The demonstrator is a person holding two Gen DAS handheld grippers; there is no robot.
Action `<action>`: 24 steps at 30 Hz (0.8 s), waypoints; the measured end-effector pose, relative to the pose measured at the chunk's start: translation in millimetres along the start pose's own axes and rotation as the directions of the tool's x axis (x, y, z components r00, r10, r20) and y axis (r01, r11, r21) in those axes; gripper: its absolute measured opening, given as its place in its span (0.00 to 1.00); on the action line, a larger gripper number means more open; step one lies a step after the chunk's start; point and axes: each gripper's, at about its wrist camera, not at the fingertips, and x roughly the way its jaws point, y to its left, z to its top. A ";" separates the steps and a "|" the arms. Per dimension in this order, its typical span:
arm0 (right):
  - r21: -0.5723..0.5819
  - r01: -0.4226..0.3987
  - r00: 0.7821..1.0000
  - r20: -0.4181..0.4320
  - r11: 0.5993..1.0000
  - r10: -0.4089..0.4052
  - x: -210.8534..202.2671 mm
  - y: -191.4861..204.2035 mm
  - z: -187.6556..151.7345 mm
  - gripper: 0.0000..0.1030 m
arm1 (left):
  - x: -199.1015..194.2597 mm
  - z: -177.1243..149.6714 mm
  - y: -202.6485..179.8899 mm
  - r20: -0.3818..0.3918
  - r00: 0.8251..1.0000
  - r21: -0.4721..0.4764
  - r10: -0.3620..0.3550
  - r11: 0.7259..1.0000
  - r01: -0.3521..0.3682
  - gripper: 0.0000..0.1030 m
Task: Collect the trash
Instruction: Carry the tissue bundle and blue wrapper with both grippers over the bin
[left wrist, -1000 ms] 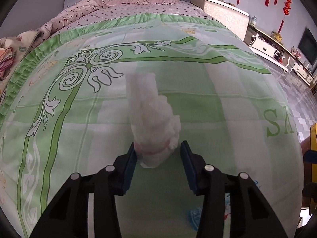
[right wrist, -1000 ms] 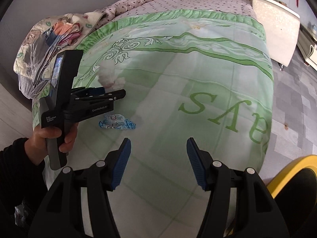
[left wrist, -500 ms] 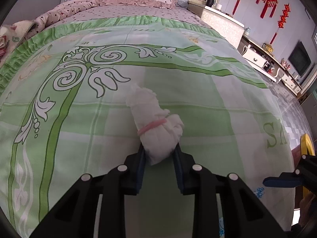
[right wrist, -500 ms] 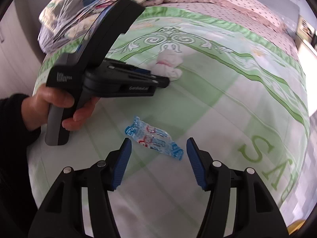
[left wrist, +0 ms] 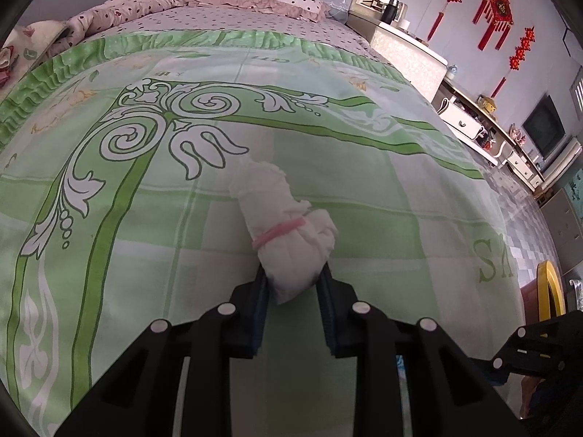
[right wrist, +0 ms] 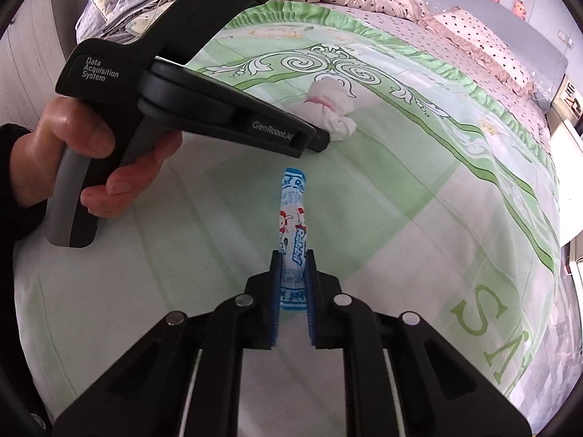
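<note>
Right wrist: right gripper [right wrist: 291,273] clamps wrapper [right wrist: 293,225] mid-bedspread [right wrist: 419,200], edges far.

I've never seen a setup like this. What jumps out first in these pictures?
Two black grippers over a green-patterned bedspread, each pinching a piece of litter. The left gripper clamps a white tissue wad bound with a pink band; the right gripper is shut on a blue-and-white candy wrapper. In the right view, a hand grips the left gripper's handle.
</note>
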 end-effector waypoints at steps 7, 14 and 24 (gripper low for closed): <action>0.095 -0.027 1.000 0.003 0.995 0.027 -23.8 -12.9 -10.6 0.07 | -15.8 1.6 -0.6 0.027 1.000 -0.005 0.015 1.000 -0.015 0.23; 0.207 0.013 0.999 0.033 0.978 -0.020 -82.5 -34.4 -41.4 0.07 | -49.0 0.7 -21.0 0.067 0.998 0.026 0.015 1.000 -0.017 0.23; 0.360 0.110 0.981 0.111 0.927 -0.159 -192.9 -62.8 -99.2 0.07 | -111.5 -15.1 -106.3 0.130 0.990 0.154 -0.052 0.988 0.032 0.23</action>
